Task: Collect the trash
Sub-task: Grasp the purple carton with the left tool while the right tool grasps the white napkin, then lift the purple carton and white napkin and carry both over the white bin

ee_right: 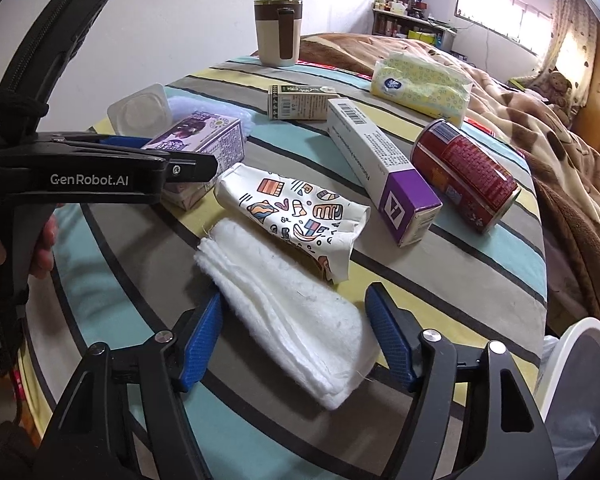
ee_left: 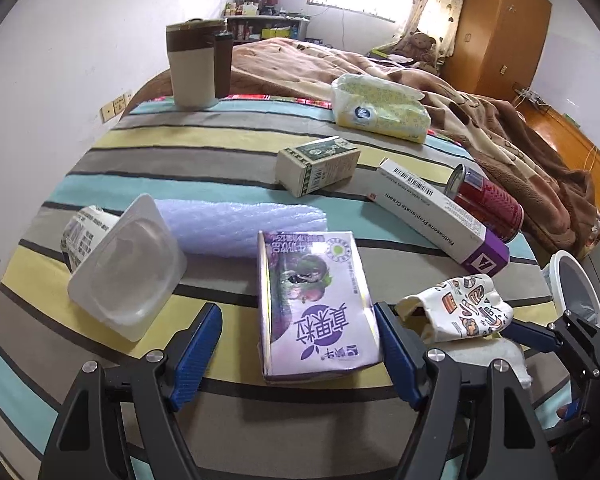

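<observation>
- I am at the pick-up step of collecting trash, both tools lowered over the striped cloth (ee_left: 220, 152) with nothing lifted yet.
- My left gripper (ee_left: 298, 344) stands spread around the purple drink carton (ee_left: 316, 304); the carton lies flat between the blue pads (ee_left: 198, 344), the right pad about touching its edge, the left one apart, so I judge it not yet pinched.
- My right gripper (ee_right: 294, 340) is spread either side of the folded white cloth pad (ee_right: 284, 312). Its pads sit at the pad's sides, but I cannot tell whether they press it.
- Just ahead of my right gripper lies the crumpled patterned paper bag (ee_right: 296, 212); beyond it the long cream box (ee_right: 376, 164) and the red can (ee_right: 464, 172) on its side.
- Left of my left gripper lies a tipped clear plastic cup (ee_left: 124, 272).
- The white bin (ee_right: 580, 384) shows at the lower right of my right gripper, off the table's edge.
- Next, I think, both pairs of pads must close firmly, then I lift and carry to the bin; the carton is wide, so it needs a square squeeze.
</observation>
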`<state>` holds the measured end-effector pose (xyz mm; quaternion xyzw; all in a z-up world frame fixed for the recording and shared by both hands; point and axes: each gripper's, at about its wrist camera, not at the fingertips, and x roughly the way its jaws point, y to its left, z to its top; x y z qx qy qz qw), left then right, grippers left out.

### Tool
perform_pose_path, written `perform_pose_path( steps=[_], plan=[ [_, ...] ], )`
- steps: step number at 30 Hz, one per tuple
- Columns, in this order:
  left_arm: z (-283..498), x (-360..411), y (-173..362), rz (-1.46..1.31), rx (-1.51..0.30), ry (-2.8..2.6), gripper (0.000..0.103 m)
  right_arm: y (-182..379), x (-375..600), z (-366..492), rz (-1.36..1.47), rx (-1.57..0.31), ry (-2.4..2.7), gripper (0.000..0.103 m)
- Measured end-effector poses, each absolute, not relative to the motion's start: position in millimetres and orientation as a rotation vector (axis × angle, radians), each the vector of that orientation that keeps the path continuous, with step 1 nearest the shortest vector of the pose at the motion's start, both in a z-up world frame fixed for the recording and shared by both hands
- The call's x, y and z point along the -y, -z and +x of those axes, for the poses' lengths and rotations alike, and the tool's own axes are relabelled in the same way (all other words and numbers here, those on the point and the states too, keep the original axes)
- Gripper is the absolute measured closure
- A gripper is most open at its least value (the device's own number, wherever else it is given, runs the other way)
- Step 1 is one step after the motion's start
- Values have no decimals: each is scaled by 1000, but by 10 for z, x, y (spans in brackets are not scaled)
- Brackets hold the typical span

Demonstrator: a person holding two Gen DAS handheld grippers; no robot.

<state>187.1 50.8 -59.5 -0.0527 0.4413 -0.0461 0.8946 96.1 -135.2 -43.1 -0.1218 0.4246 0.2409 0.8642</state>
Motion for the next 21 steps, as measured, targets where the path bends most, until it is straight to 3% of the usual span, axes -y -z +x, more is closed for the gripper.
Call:
perform_pose_path(
  steps=[2,5,13,21],
  plan=[
    [1871,-523,606,-117,-917,93,31,427,1367,956,-248,-890,-506,37],
    [1885,-544,651,-143,-941,107,47,421,1375,933,-245,-887,-501,44],
    [1776,-538,574,-136,-910,106,47,385,1408,881,-215,-866,-503,66],
    [1584,-508,479,-137,-875,122,47,336,1395,766,-193,-845,-534,73]
  ],
)
